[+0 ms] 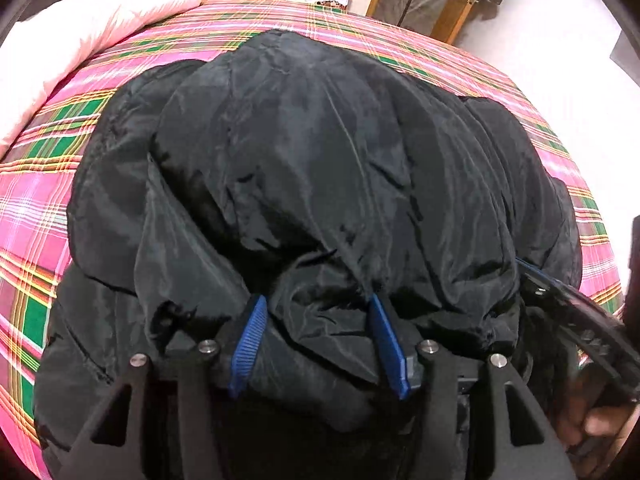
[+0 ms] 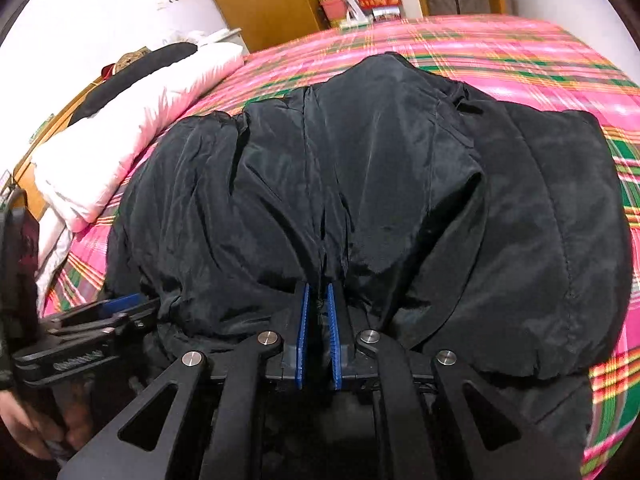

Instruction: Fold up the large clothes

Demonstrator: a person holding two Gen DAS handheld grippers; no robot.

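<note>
Item: one large black padded jacket of slick, shiny fabric, lying bulky and creased across the middle of the pink, green and yellow plaid bedsheet, its near hem gathered up at the edge closest to you. The far part reaches toward the far edge of the bed but stops short of it, with plaid showing all round.

Hold, left: your left gripper has its blue ribbed pads about half apart with a thick bunch of the hem filling the gap between them. The wide spacing looks forced by the padding, which is too fat to pinch thin.

Hold, right: your right gripper has its pads nearly together, clamped on a thin pleat of the same hem, fabric fanning out from the pinch in tight folds. Both grips sit side by side on the near hem, which reads as preparation to carry that edge over the body of the jacket.

Surroundings: a white and pale pink quilt is bundled along the left edge of the bed, well apart from the jacket. A wooden cabinet stands beyond the far edge.
</note>
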